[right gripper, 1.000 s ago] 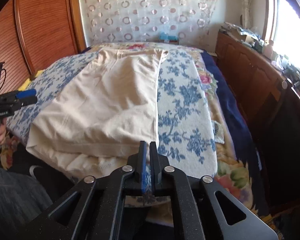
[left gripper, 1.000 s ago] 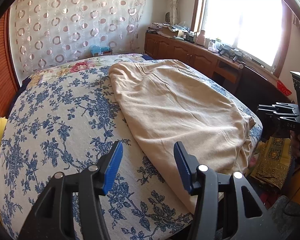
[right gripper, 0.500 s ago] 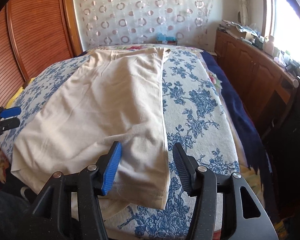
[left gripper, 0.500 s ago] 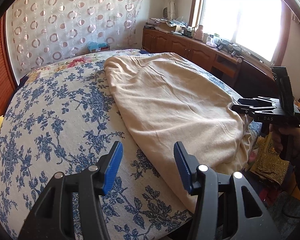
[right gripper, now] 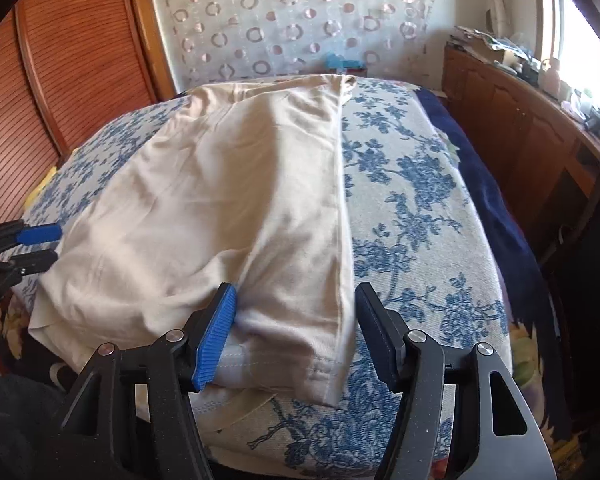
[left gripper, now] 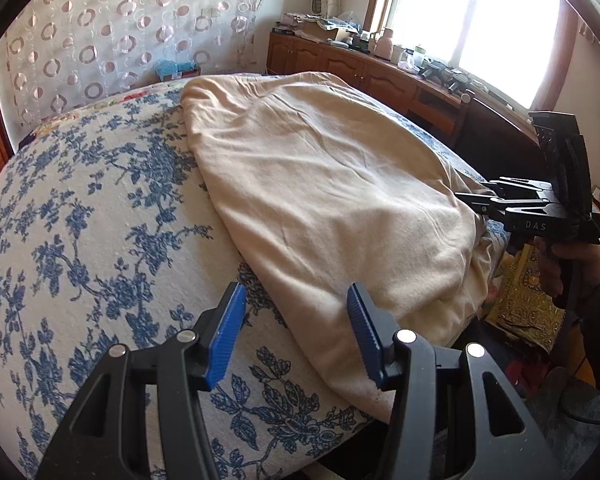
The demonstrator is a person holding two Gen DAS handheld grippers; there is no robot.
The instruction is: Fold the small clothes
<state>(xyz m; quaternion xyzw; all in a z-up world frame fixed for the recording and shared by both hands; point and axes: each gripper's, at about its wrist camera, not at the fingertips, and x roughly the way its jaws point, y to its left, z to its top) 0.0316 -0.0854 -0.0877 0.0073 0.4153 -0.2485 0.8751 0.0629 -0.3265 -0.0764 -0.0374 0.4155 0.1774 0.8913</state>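
Observation:
A cream garment [left gripper: 324,184] lies spread along the bed, its near end hanging over the edge; it also shows in the right wrist view [right gripper: 228,208]. My left gripper [left gripper: 296,336] is open and empty, just above the garment's near left edge. My right gripper [right gripper: 296,328] is open, its jaws either side of the garment's near right corner and hem, not closed on it. The right gripper also shows in the left wrist view [left gripper: 480,196], the left gripper in the right wrist view [right gripper: 40,244].
The bed carries a blue floral cover [left gripper: 80,216]. A wooden cabinet with clutter [left gripper: 360,64] runs under the window on the right. A wooden slatted wall [right gripper: 60,60] stands on the left. A patterned curtain [right gripper: 292,16] hangs behind the bed.
My right gripper opened from shut and moved forward over the garment's near right corner. My left gripper stayed open and moved closer to the garment's left edge.

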